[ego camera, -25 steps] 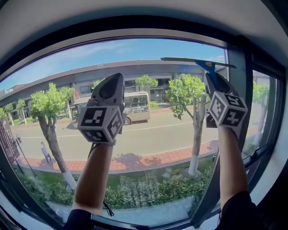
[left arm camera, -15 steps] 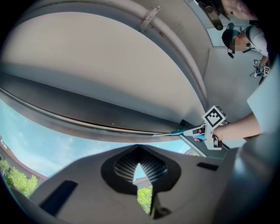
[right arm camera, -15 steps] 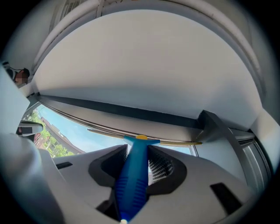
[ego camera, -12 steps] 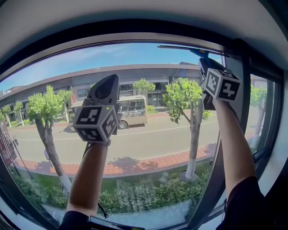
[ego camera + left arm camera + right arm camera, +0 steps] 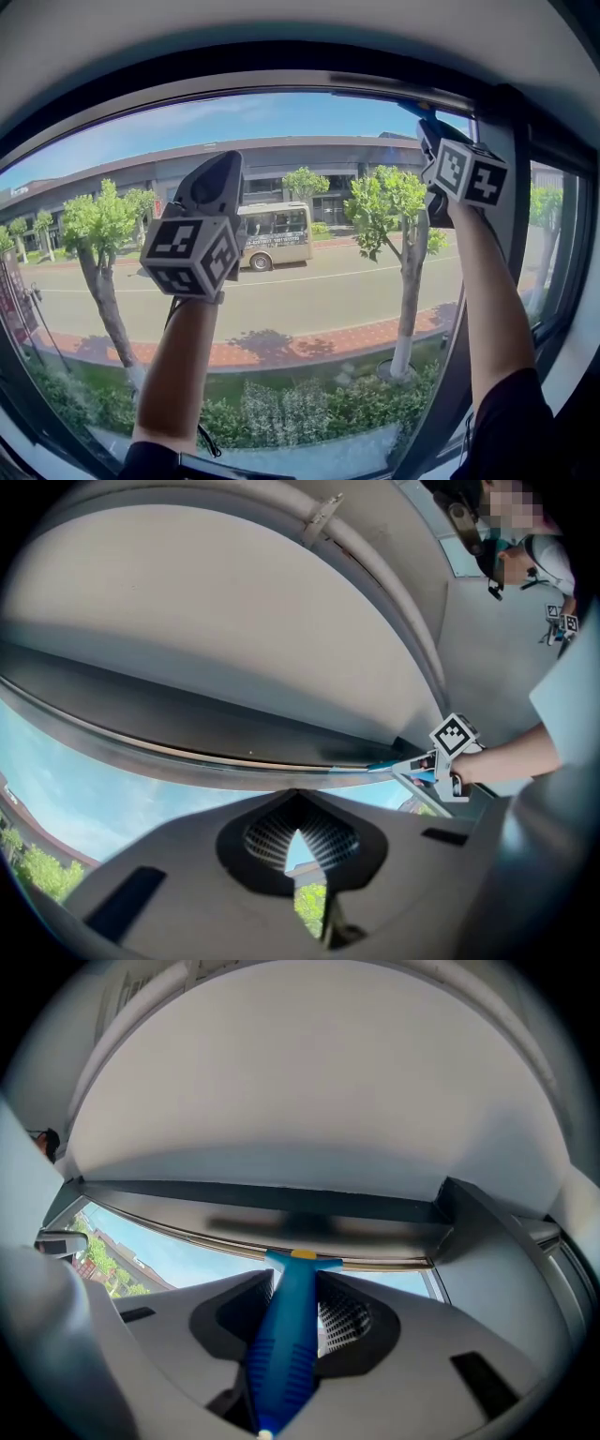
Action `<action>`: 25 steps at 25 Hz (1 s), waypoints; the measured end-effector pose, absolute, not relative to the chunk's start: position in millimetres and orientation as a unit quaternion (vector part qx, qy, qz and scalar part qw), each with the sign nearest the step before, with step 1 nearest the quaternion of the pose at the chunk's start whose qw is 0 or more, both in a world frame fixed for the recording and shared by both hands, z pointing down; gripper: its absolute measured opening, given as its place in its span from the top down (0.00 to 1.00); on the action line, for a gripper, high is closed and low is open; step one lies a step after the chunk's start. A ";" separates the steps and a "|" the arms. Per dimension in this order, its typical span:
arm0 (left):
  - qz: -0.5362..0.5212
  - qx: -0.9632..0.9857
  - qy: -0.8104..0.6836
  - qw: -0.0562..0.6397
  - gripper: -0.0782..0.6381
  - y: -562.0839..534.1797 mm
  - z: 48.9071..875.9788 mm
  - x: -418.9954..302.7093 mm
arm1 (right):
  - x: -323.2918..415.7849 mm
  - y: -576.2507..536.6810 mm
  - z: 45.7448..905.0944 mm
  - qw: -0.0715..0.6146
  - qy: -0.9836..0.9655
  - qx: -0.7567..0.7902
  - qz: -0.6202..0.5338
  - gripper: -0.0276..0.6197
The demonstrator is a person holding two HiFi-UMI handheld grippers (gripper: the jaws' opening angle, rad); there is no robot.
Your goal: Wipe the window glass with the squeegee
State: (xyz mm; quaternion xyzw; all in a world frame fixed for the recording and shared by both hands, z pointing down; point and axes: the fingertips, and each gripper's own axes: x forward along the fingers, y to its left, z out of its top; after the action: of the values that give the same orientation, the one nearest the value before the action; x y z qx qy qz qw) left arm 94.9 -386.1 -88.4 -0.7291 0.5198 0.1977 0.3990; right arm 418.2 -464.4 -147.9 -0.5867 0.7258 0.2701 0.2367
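Observation:
The squeegee's blue handle [image 5: 289, 1340] sits between the jaws of my right gripper [image 5: 295, 1288], which is shut on it. Its blade [image 5: 309, 1258] lies against the window glass [image 5: 309, 281] right under the top frame. In the head view the right gripper [image 5: 427, 127] is raised to the upper right corner of the pane, with the blade [image 5: 398, 96] along the top edge. My left gripper [image 5: 220, 178] is held up at mid-left of the glass, shut and holding nothing. In the left gripper view its jaws [image 5: 298, 799] meet, and the squeegee [image 5: 375, 766] shows far right.
A dark vertical mullion [image 5: 497, 262] stands just right of the squeegee, with a narrower pane [image 5: 553, 234] beyond it. The dark top frame [image 5: 281, 1202] and a pale ceiling [image 5: 309, 1082] lie above. Trees, a road and a bus show outside.
My right gripper has lifted the squeegee from below the top edge up to the top frame. The left gripper has drifted slightly left and stays shut.

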 end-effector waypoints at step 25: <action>0.202 -0.744 0.517 0.372 0.89 -386.0 -61.7 86.3 | 418.3 -461.1 -122.1 0.226 0.733 -0.586 0.262 0.74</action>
State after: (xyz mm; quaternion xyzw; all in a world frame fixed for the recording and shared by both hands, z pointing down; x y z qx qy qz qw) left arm 86.3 -386.0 -61.7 -0.7441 0.5173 0.2016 0.3716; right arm 418.3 -461.1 -122.1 -0.5863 0.7325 0.2618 0.2260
